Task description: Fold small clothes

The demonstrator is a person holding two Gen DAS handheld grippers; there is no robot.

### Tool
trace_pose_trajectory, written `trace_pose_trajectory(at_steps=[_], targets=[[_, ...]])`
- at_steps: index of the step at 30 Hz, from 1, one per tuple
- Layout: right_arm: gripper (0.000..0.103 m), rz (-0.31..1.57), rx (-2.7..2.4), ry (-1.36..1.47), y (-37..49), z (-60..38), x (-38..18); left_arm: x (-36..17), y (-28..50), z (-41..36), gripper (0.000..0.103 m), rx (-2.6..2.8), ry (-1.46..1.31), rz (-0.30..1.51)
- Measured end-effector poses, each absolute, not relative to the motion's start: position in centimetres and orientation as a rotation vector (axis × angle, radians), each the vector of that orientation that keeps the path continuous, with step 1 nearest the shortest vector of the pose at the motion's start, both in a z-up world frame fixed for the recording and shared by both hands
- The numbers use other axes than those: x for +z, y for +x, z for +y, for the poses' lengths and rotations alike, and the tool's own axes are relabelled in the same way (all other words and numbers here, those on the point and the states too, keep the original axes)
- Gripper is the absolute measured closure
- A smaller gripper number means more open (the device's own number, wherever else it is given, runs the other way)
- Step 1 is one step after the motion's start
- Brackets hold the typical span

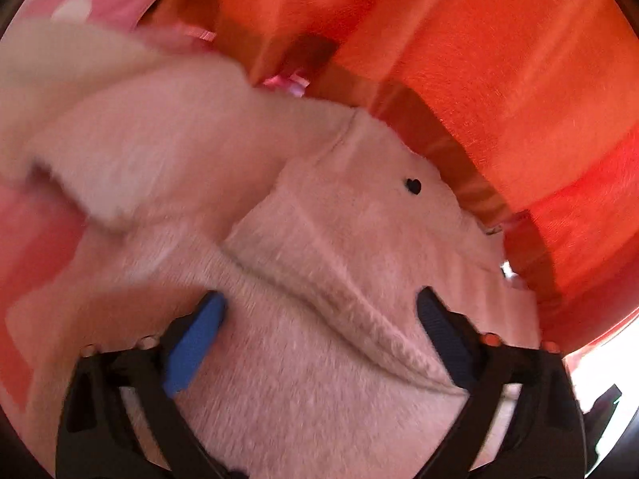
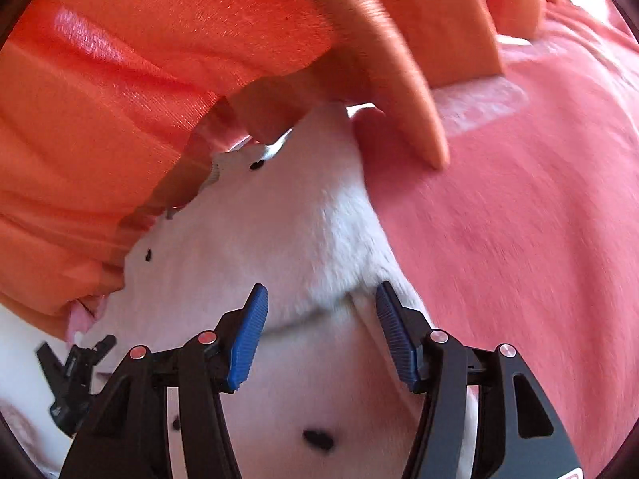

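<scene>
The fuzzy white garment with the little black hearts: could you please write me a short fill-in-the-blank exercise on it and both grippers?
1. The fuzzy garment is white with small ____ heart marks.
2. The pads on the right gripper fingers are ____ in colour.
3. The left gripper has its jaws ____, with the garment's raised fold running between them.
4. The shiny fabric draped beside the garment is ____.

Missing words: black; blue; open; orange

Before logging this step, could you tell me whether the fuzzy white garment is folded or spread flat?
Neither neatly: the garment lies bunched, with raised creases and an overlapping flap; its full outline is out of view.
</scene>
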State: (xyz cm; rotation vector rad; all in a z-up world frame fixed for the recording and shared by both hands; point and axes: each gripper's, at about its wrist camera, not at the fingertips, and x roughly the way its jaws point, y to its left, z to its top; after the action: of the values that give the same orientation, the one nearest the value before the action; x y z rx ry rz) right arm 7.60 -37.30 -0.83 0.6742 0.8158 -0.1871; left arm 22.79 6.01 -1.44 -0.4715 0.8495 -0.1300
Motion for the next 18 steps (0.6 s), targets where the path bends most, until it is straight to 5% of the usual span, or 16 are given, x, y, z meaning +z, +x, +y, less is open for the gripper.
trace_pose_trajectory(at_steps=[1,3,5,7,11,14,18], targets=[[0.046,0.815,-0.191,0.663,7.8,-37.6,-1.1,-1.4,23.1,5.6,0.044,-0.149,-0.462,0.841],[0.052,0.803,-0.205,0.648,8.4,-37.7,-1.2,-1.6,23.7,5.4,0.063,-0.169,-0.466,0.843],[0.089,0.818,-0.228,0.581,9.0,-37.6,-1.1,-1.8,24.1,5.2,0.084,-0.159,-0.443,0.823],[0.099,0.762,-0.214,0.567,8.5,-37.9,0.0,-1.9,24.3,5.4,0.089,-0.147,-0.432,0.808],[0.1,0.692,-0.253,0.47,7.3,-37.9,2.2,-1.6,24.3,6.1,0.091,-0.145,-0.458,0.79],[0.1,0.813,-0.298,0.456,8.0,-38.7,-2.1,-2.5,24.4,6.5,0.091,-0.144,-0.469,0.813],[0.099,0.786,-0.316,0.452,7.2,-37.9,1.4,-2.1,23.8,7.5,0.087,-0.163,-0.519,0.828]])
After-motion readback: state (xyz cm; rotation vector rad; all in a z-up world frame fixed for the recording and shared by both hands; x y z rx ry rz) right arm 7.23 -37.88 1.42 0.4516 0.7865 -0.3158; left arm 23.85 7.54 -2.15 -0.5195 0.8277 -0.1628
